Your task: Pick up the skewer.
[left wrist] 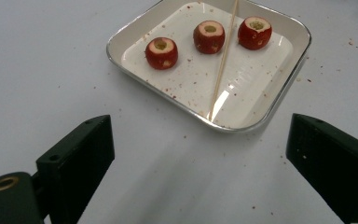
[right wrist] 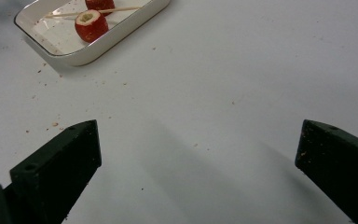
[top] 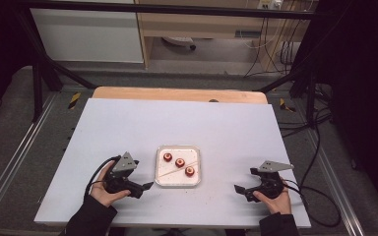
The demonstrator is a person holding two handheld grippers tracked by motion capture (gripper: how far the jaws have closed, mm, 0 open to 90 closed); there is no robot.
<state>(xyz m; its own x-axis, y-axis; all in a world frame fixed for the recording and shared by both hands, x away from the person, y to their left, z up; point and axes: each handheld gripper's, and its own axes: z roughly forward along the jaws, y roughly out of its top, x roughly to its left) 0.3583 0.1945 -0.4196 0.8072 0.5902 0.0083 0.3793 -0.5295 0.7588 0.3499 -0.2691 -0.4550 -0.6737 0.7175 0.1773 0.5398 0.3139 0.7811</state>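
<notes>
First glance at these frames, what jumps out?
The white tray mid-table, holding three red cored fruits in a row with a thin wooden skewer lying slantwise across it. The left gripper and right gripper flank the tray, both open and holding nothing, resting low at the white table. Red crumbs speckle the tray and the tabletop around it.

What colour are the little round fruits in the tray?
The fruits are red, with pale cut tops and hollowed middles. The left gripper view shows them best.

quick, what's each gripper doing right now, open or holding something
Left gripper: open, holding nothing, beside the tray of cored red fruits.
Right gripper: open, holding nothing, over the bare table.
</notes>
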